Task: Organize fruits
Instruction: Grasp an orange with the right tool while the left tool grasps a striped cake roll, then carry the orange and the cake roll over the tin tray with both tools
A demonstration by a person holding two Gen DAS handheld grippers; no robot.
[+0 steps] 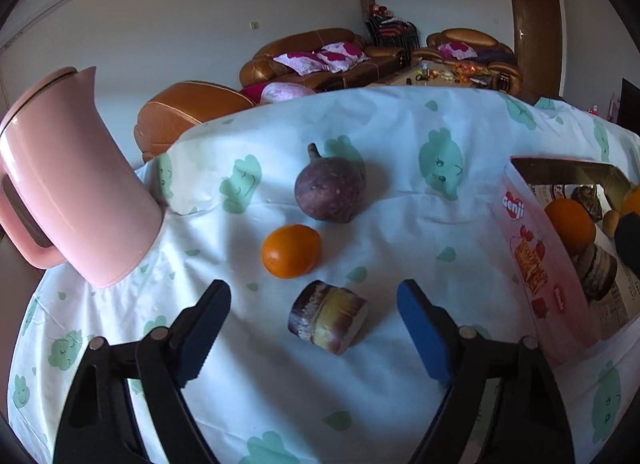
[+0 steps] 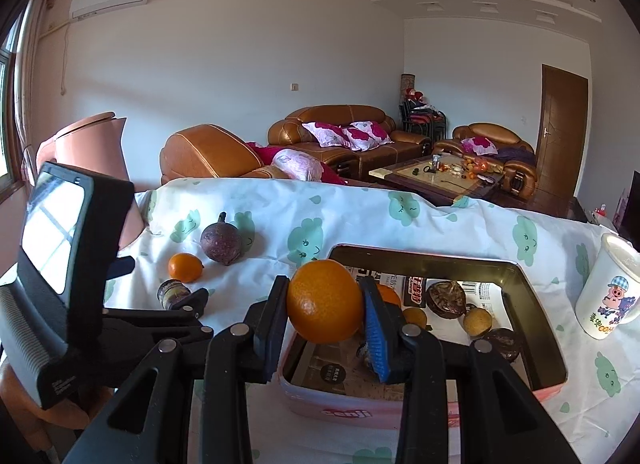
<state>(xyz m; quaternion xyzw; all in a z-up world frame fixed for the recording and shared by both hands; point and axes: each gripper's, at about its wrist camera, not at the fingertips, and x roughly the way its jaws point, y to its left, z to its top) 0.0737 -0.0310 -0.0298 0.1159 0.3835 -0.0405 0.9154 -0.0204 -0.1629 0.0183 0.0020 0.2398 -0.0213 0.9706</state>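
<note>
My right claw [image 2: 325,306] is pinching an orange [image 2: 325,302] between its pads, held over the near wall of the pink tin box [image 2: 554,338], not yet set down. My left claw [image 1: 314,324] is spread wide and holds nothing; its fingers straddle a short cut piece of purple-and-yellow fruit [image 1: 328,316] lying on its side on the counter [image 1: 420,248], with clear gap on both sides, so no pad touches it.

Just past that piece sits a small orange [image 1: 291,250], and beyond it a round purple passion fruit [image 1: 330,188] with its stem up. All three rest on the cloud-print cloth, well apart from the box. A pink kettle [image 1: 76,180] stands at the counter's left edge, and a white cartoon cup [image 2: 608,292] stands to the right of the box.

Inside the box I can see another orange, two dark round fruit pieces, a small yellowish fruit and something small and orange, so I judge the sorting roughly half done. Left to do: drop the orange I carry, then bring over the cut piece, the small orange and the passion fruit.
</note>
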